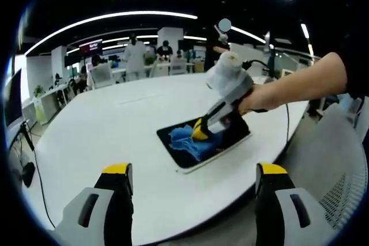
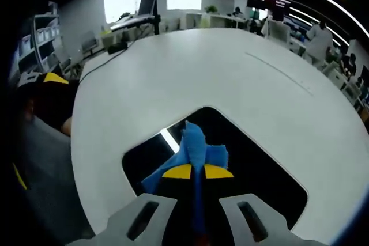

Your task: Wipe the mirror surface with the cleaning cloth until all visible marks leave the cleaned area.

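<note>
On the mirror (image 2: 253, 165), cloth (image 2: 193, 142) in right claw (image 2: 198, 172).

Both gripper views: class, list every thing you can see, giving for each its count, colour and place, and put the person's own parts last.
Mirror: one, dark, reflective, lying flat on the table.
Cleaning cloth: one, blue, on the mirror, pinched in the right gripper.
Table: one, white, rounded, under the mirror.
Cable: one, dark, across the table's far edge.
People: several, standing at desks in the background.
Right gripper: grey with yellow tips, shut on the cloth.
Left gripper: grey with yellow tips, jaws apart, short of the mirror.
Forearm: one, bare, behind the right gripper.
</note>
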Available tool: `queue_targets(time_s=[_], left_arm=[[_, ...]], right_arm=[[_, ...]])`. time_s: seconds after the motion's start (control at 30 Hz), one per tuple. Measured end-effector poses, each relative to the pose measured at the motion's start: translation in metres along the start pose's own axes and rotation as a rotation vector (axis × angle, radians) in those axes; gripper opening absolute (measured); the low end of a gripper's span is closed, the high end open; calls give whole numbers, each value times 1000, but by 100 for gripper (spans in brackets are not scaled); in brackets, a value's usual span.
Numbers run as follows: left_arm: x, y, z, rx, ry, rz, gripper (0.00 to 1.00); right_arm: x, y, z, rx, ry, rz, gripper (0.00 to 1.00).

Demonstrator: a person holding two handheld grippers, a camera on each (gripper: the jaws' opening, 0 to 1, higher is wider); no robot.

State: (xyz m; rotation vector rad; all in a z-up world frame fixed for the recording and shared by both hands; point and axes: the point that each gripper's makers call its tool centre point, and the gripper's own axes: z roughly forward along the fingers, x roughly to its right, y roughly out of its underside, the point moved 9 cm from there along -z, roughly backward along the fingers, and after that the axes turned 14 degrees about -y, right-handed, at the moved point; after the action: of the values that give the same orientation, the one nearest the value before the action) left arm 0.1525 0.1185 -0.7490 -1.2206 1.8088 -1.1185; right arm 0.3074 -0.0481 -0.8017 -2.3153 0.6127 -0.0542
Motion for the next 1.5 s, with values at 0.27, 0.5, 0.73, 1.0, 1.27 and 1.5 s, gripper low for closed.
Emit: queue_targets(time_s=[0.27, 0.5, 0.73, 1.0, 1.27, 1.5], left_arm=[[0, 0, 0, 1, 2, -1, 87], [0, 0, 0, 1, 4, -1, 87], [0, 0, 0, 2, 9, -1, 86], [0, -1, 0, 6, 6, -2, 86], [0, -1, 0, 8, 3, -3, 86], [0, 0, 0, 5, 1, -3, 86]], right_arm=[[-11, 6, -3, -7, -21, -9, 0], [-19, 10, -6, -13, -38, -10, 0], [-27, 15, -9, -19, -57, -16, 0], [-30, 18, -10, -14, -65, -13, 0], [-30, 19, -10, -7, -61, -11, 0], [-30, 20, -11, 10, -59, -16, 0]])
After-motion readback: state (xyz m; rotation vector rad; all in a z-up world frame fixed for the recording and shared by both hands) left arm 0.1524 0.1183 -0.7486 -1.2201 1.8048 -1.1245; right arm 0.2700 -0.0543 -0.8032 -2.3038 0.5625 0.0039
